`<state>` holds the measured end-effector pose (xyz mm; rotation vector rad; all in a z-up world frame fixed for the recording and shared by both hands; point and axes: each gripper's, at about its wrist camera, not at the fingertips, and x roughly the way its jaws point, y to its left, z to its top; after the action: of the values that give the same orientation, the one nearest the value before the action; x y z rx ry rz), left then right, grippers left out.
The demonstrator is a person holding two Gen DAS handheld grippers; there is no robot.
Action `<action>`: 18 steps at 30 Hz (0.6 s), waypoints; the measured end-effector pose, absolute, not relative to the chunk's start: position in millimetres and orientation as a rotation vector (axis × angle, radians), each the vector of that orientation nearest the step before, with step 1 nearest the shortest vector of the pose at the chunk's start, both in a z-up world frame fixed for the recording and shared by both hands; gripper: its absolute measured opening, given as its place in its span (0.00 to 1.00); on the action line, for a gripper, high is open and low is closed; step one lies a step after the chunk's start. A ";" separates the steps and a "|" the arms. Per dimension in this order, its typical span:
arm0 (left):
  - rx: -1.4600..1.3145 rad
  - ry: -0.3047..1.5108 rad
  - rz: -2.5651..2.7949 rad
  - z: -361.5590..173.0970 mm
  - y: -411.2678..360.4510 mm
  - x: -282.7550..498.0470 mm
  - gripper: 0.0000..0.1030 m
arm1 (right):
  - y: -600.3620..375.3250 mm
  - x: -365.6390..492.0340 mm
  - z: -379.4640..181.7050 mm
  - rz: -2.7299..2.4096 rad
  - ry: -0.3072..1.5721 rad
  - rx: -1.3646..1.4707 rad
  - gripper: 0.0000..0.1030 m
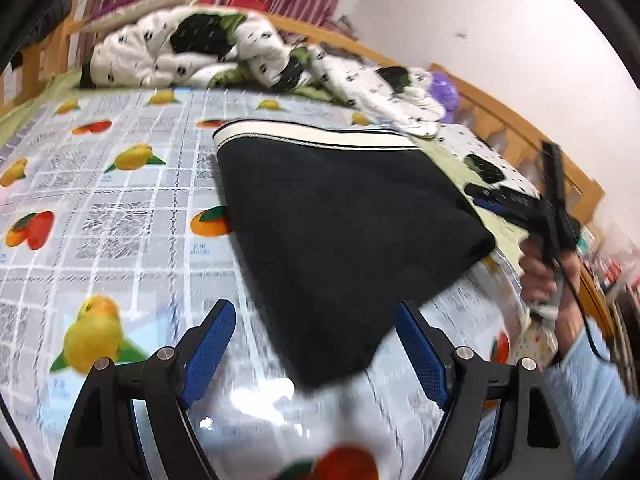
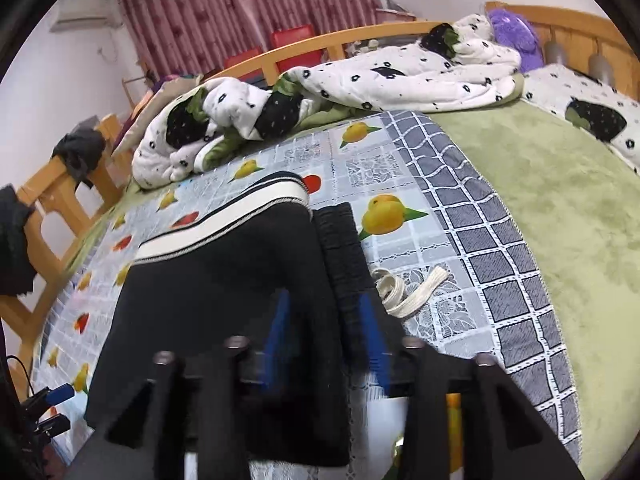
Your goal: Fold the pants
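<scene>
The black pants lie folded into a compact stack on the fruit-print plastic sheet, with a white striped band along the far edge. My left gripper is open and empty, just above the sheet at the near corner of the pants. In the right wrist view the pants show the black elastic waistband and a white drawstring at the right. My right gripper is open, fingers blurred, over the waistband edge. It also shows in the left wrist view, held in a hand.
A rumpled white flower-print quilt lies at the far edge of the bed, by the wooden bed rail. Green blanket covers the bed to the right. A purple plush sits by the headboard.
</scene>
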<state>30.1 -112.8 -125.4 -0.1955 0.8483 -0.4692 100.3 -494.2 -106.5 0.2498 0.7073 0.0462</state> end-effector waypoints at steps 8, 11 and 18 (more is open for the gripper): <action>-0.464 1.024 -0.506 -177.1 -115.4 116.1 0.57 | -492.3 150.3 -137.3 0.111 0.847 0.283 0.58; -0.495 1.042 -0.492 -182.1 -118.0 126.9 0.31 | -478.5 155.3 -136.7 0.086 0.882 0.206 0.59; -0.409 0.973 -0.459 -143.8 -75.7 130.5 0.16 | -433.9 150.3 -108.5 0.223 0.833 0.254 0.09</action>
<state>130.5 -75.7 -143.8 -0.4092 0.9729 -0.4590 150.3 -433.9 -108.5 0.2539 0.8332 0.2229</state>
